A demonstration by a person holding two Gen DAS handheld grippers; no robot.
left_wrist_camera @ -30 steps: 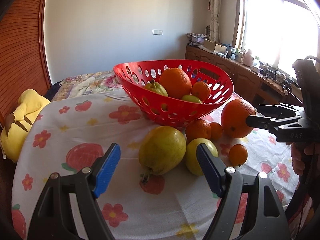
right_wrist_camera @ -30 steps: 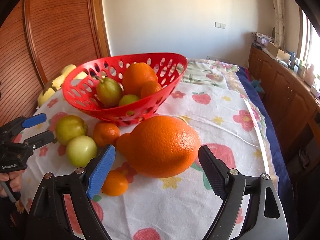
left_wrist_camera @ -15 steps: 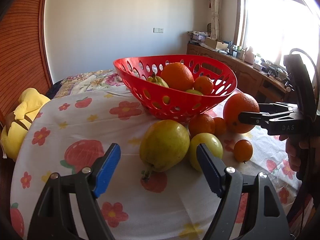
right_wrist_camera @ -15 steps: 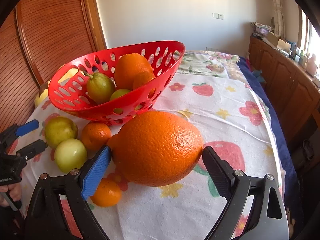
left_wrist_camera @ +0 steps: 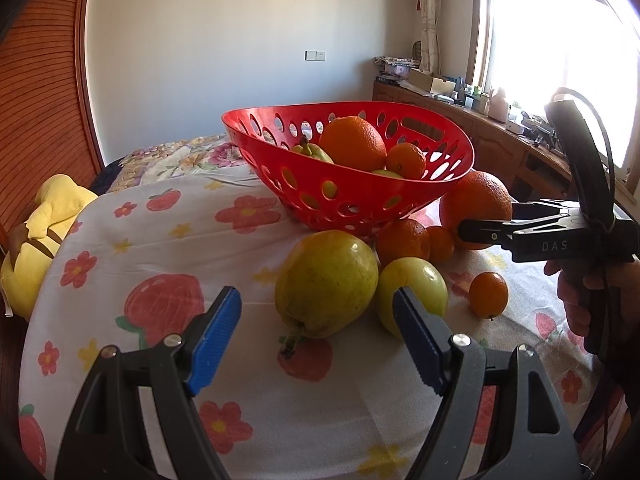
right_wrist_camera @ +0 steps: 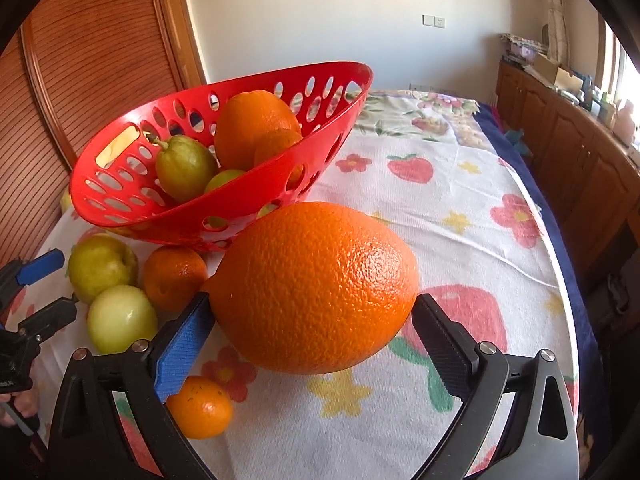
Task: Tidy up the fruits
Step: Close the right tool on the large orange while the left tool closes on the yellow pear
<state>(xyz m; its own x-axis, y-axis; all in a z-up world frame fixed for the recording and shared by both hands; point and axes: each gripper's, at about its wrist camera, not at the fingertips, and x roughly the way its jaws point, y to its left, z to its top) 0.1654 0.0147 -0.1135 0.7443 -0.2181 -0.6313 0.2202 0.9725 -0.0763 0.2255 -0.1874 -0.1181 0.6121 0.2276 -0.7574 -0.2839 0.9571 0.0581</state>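
Observation:
A red perforated basket (left_wrist_camera: pixel 360 196) (right_wrist_camera: pixel 152 216) holds a big orange, a small orange, a pear and a green fruit. On the cloth in front lie a large yellow-green pear (left_wrist_camera: pixel 326 282), a green apple (left_wrist_camera: pixel 412 292), medium oranges (left_wrist_camera: pixel 402 240) and a small tangerine (left_wrist_camera: pixel 489 294). My left gripper (left_wrist_camera: pixel 316 340) is open and empty, just before the pear. My right gripper (right_wrist_camera: pixel 310 344) has its jaws around a large orange (right_wrist_camera: pixel 316 294) (left_wrist_camera: pixel 476 208), the pads touching or nearly touching its sides.
A yellow plush toy (left_wrist_camera: pixel 36 236) lies at the table's left edge. A wooden sideboard (left_wrist_camera: pixel 500 140) with clutter stands under the window. A wooden slatted panel (right_wrist_camera: pixel 100 60) is behind the basket. The flowered tablecloth (right_wrist_camera: pixel 460 200) extends to the right.
My right gripper has moved forward around the large orange and its jaws have narrowed onto it. My left gripper has crept closer to the pear and stayed open.

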